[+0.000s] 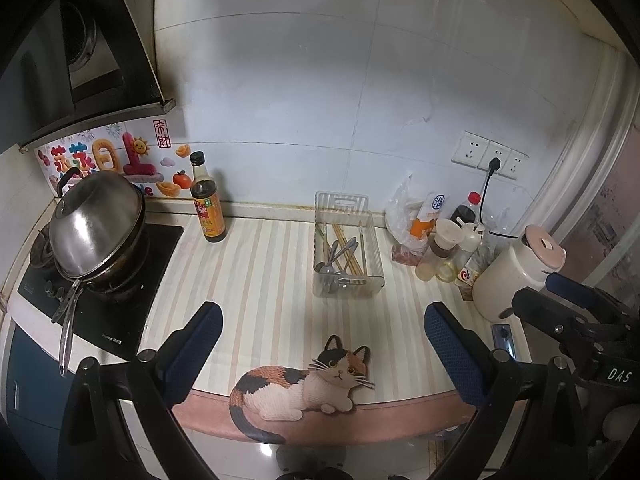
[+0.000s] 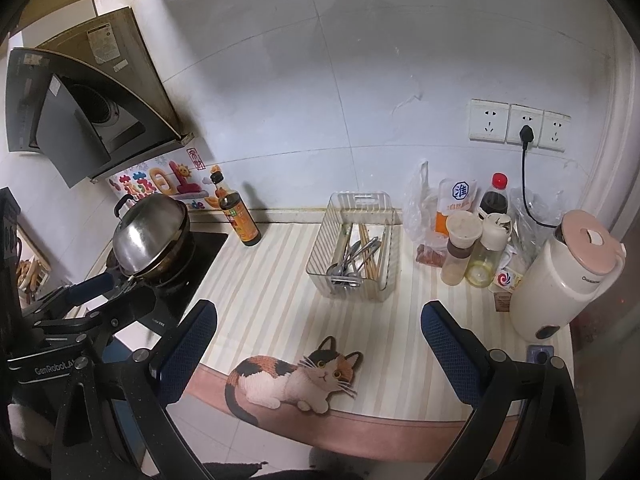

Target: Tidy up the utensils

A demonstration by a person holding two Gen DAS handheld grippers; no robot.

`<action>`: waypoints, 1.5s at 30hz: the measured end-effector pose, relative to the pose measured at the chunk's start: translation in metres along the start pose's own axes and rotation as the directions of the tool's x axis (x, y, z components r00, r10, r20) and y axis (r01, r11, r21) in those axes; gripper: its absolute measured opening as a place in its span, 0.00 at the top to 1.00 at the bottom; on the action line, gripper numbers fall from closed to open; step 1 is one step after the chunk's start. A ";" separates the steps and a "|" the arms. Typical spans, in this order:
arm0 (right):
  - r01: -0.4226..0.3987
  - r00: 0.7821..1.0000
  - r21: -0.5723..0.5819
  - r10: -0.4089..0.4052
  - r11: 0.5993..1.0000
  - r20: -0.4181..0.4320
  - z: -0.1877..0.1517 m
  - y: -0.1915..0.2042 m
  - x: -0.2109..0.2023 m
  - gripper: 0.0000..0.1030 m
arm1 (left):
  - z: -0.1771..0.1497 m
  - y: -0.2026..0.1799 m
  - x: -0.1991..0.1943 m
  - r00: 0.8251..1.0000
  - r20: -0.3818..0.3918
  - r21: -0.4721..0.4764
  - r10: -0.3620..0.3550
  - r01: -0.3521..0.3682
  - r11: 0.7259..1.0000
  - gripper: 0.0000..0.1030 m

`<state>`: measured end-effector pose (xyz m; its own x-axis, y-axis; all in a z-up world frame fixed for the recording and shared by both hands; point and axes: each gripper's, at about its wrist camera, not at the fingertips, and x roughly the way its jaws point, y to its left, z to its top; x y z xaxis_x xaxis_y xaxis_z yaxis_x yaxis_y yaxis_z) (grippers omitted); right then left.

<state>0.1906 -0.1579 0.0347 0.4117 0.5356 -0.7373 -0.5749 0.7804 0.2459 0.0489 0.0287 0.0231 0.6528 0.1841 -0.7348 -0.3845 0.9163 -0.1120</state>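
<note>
Hovering over the striped counter's front edge, the left gripper (image 1: pixel 324 344) gapes wide, holding nothing; the right gripper (image 2: pixel 320 340) likewise spread and empty; spoons and chopsticks (image 2: pixel 357 258) lie in the clear basket (image 2: pixel 394 268) well beyond both

Utensils (image 1: pixel 342 254) in basket (image 1: pixel 375 240), bottles (image 1: pixel 444 252) rightward

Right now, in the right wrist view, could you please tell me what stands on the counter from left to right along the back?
Lidded pot on the stove → dark sauce bottle → clear basket of utensils → plastic bag → cluster of condiment bottles → white kettle with a pink lid.
</note>
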 end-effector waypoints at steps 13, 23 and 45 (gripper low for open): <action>0.004 1.000 -0.001 -0.004 1.000 -0.004 -0.003 -0.003 0.002 0.00 | -0.001 -0.004 0.004 1.000 -0.008 -0.007 -0.025 0.025 1.000 0.00; 0.011 1.000 0.007 -0.011 1.000 -0.005 -0.007 -0.003 0.000 0.00 | 0.000 -0.003 0.003 1.000 -0.005 -0.014 -0.028 0.027 1.000 0.00; 0.010 1.000 0.000 -0.010 1.000 -0.011 -0.003 -0.005 0.001 0.00 | 0.001 -0.003 0.003 1.000 0.003 -0.018 -0.019 0.019 1.000 0.00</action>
<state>0.1920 -0.1622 0.0306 0.4096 0.5238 -0.7468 -0.5703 0.7860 0.2385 0.0526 0.0271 0.0222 0.6616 0.1678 -0.7308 -0.3840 0.9130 -0.1380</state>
